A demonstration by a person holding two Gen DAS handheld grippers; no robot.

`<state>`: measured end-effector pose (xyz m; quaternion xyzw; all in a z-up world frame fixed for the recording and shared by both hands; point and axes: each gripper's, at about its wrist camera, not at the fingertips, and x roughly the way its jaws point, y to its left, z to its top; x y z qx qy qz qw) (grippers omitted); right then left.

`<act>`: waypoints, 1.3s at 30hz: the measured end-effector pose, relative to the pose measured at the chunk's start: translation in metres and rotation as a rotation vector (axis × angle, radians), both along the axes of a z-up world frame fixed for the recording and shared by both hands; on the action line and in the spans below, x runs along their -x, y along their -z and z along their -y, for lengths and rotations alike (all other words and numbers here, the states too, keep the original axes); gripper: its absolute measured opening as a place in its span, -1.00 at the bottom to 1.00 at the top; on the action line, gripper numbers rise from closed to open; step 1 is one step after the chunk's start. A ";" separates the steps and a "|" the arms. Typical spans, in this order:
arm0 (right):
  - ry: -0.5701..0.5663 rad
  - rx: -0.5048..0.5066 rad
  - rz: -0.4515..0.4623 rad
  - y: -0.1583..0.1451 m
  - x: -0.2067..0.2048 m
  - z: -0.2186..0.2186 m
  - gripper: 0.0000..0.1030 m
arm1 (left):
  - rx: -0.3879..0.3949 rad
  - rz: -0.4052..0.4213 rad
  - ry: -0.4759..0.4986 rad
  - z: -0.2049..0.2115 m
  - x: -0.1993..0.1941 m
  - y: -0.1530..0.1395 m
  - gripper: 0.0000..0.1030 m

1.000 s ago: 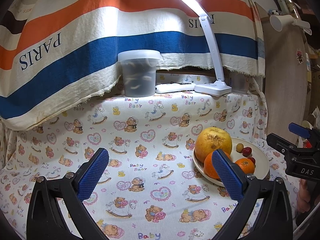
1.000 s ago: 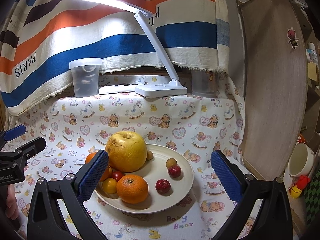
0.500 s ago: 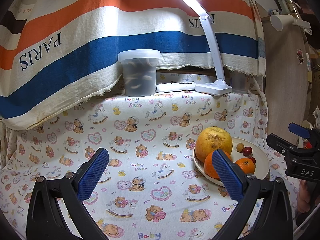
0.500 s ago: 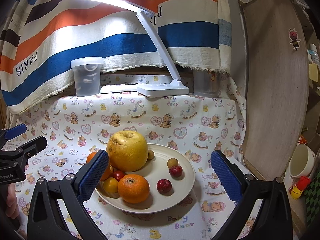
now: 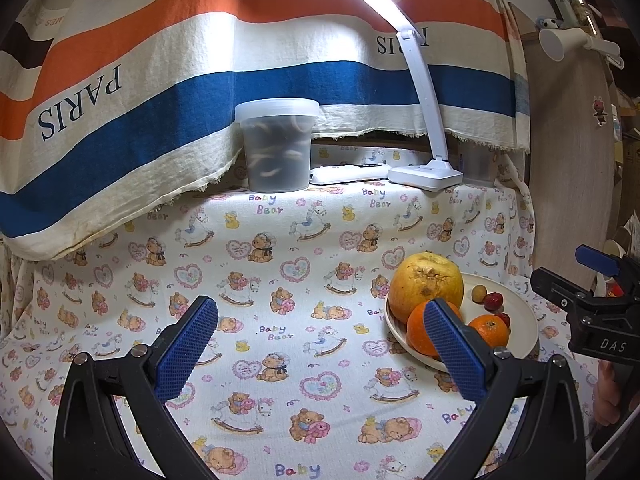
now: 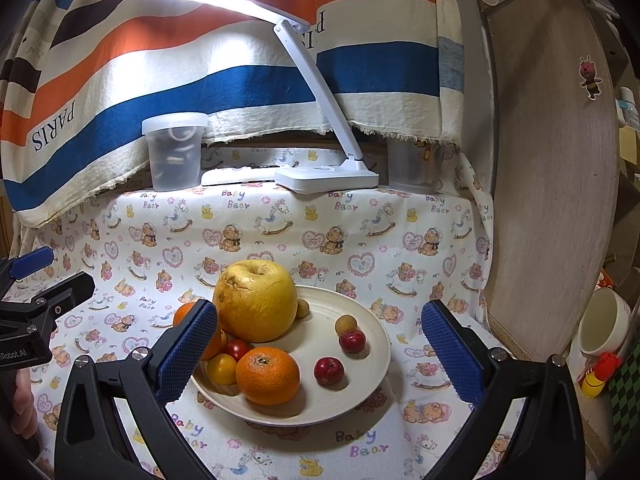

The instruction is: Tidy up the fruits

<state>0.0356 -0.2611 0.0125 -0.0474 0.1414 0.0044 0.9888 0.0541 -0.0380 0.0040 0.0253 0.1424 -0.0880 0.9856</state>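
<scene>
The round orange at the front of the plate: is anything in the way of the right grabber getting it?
Nothing visible blocks it. The round orange sits at the cream plate's near edge, ahead of the open right gripper; the small yellow fruit touches its left side.

Bear-print tablecloth (image 6: 280, 236) carries fruit plate (image 6: 372, 364), lidded tub (image 6: 175, 156), lamp base (image 6: 326, 178)

We see a round cream plate (image 6: 372, 376) holding fruit: a large wrinkled yellow apple (image 6: 256, 304) at its back left, an orange mandarin (image 6: 267, 375) in front, and two small dark red fruits (image 6: 329, 370) lying apart to the right.
</scene>
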 end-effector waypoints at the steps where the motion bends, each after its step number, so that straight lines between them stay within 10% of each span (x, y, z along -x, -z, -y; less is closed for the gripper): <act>1: 0.000 0.000 0.000 0.000 0.000 0.000 0.99 | 0.000 0.000 0.001 0.000 0.000 0.001 0.99; 39: -0.002 0.005 0.006 0.000 0.002 -0.002 0.99 | -0.001 -0.002 0.003 0.000 -0.001 0.000 0.99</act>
